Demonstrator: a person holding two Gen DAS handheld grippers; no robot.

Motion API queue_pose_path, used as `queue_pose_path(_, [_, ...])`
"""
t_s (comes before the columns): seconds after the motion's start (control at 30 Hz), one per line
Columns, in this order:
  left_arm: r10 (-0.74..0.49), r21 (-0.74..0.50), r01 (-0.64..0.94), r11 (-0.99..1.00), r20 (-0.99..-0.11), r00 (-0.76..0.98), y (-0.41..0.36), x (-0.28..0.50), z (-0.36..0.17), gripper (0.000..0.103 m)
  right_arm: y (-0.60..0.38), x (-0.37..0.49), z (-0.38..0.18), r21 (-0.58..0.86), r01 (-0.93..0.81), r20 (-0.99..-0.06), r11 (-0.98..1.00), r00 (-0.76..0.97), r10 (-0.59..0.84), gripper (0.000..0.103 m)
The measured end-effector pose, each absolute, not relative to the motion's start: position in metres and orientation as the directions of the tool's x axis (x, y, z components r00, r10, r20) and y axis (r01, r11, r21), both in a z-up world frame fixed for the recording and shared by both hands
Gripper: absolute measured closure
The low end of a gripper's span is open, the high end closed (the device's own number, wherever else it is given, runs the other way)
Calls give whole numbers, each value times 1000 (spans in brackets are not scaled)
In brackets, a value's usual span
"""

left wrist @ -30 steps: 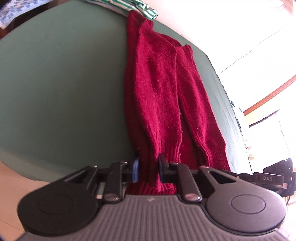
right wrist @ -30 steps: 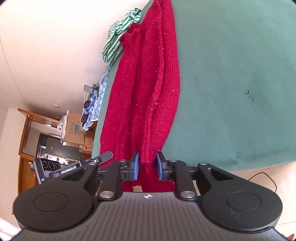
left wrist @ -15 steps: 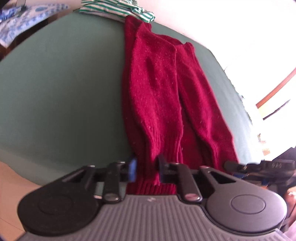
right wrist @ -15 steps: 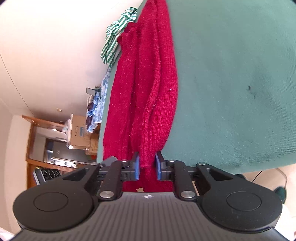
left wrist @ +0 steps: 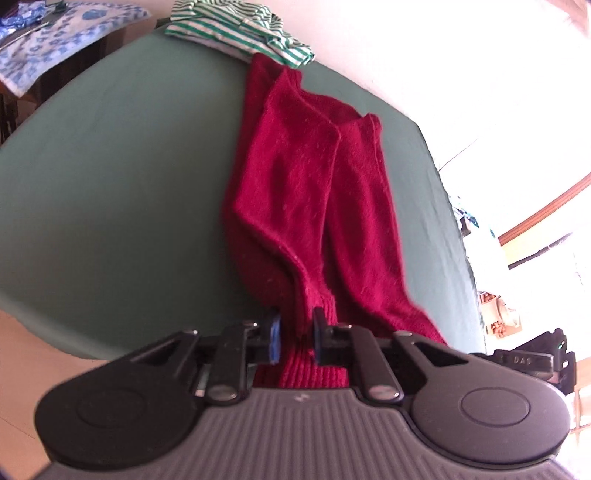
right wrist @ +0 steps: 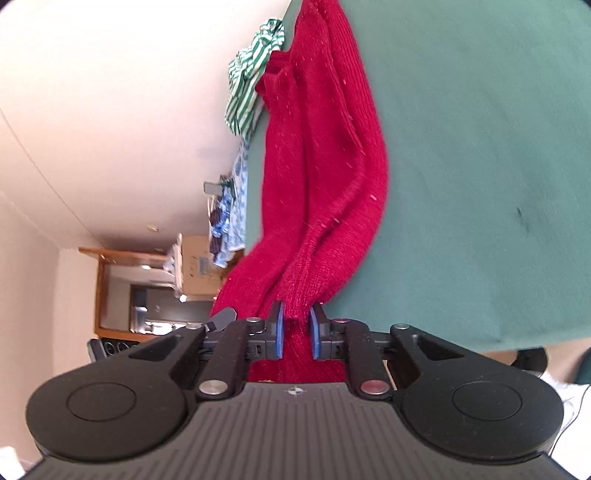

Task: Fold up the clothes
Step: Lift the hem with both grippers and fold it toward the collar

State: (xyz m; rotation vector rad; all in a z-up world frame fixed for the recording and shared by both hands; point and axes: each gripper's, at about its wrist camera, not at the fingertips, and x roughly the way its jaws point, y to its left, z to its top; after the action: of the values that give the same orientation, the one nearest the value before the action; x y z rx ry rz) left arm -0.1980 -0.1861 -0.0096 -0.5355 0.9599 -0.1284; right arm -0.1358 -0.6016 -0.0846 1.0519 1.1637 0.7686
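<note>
While the green table (left wrist: 110, 192) takes up most of both views, the thing that stands out is the dark red knit sweater (left wrist: 303, 192), folded lengthwise into a long narrow strip with the sleeves laid on top, running down the table toward its near edge, its near end raised off the cloth. Up at the far end it touches a crumpled green-and-white striped shirt (left wrist: 240, 33). Ribbed hem is pinched at two spots: left gripper (left wrist: 295, 338) and right gripper (right wrist: 295, 332) are each clamped narrow on it.
</note>
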Motion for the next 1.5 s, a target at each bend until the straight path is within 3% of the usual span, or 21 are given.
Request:
queue_pose_path(0.2, [-389,-547,-146,824,-735,555,-162,-143,1,92,-604,-105,-73,953,104,-304,286,331,893,87])
queue_pose_path(0.47, [-436,-558,-158,815,-769,468,-147,-40,-23,92,-590,-52,-83,935,142,-355,326,403,843,84])
queue_pose_path(0.5, [-439,-555,-156,817,-774,457,-146,-30,-27,91,-590,-46,-86,933,155,-361,326,415,835,81])
queue_pose_path(0.57, [-451,-554,-141,821,-779,436,-143,-14,-37,85,-592,-34,-92,929,172,-369,327,442,817,55])
queue_pose_path(0.6, [-460,-560,-139,817,-778,428,-139,-7,-42,83,-593,-30,-92,927,171,-376,335,461,804,52])
queue_pose_path(0.73, [-389,-504,-109,857,-770,506,-113,3,-36,77,-603,-26,-69,918,91,-366,385,567,738,52])
queue_pose_path(0.77, [-391,-506,-96,857,-760,518,-104,5,-32,77,-601,-33,-54,881,39,-402,471,586,704,52])
queue_pose_path(0.87, [-347,-427,-8,904,-746,568,-95,-3,-14,66,-588,-57,-14,704,-118,-500,701,618,606,45])
queue_pose_path(0.9, [-312,-357,43,933,-744,592,-100,-11,-8,60,-579,-67,-5,624,-174,-538,762,612,580,43])
queue_pose_path(0.93, [-277,-282,92,955,-737,616,-104,-19,-2,47,-569,-77,-2,547,-213,-576,810,606,548,43])
queue_pose_path(1.0, [-305,-241,187,952,-730,612,-122,-29,-6,29,-552,-90,-2,433,-264,-625,862,601,498,43])
queue_pose_path(1.03, [-321,-222,234,947,-727,607,-131,-33,-8,27,-545,-93,-5,399,-278,-639,874,599,483,43])
queue_pose_path(1.2, [-367,-264,262,928,-763,532,-171,-15,-31,28,-523,-76,-26,409,-292,-631,864,594,499,46])
queue_pose_path(1.27, [-364,-259,268,928,-785,501,-183,-11,-40,39,-515,-67,-34,386,-322,-642,864,579,503,53])
queue_pose_path(1.3, [-342,-234,268,935,-799,494,-188,-11,-45,59,-512,-63,-39,378,-335,-651,863,566,505,55])
queue_pose_path(1.33, [-311,-202,262,944,-812,494,-194,-12,-48,72,-509,-59,-43,373,-341,-665,863,551,505,62])
queue_pose_path(1.37, [-294,-188,251,950,-811,506,-196,-18,-47,74,-507,-55,-47,368,-347,-677,863,535,504,75])
queue_pose_path(1.4, [-279,-176,239,955,-809,518,-198,-23,-46,83,-508,-53,-48,367,-358,-678,859,529,510,83])
queue_pose_path(1.43, [-256,-165,213,963,-811,527,-198,-30,-43,85,-512,-55,-41,375,-372,-658,849,539,526,90])
queue_pose_path(1.5, [-207,-142,159,977,-814,542,-196,-43,-38,91,-519,-57,-28,393,-400,-614,828,556,560,90])
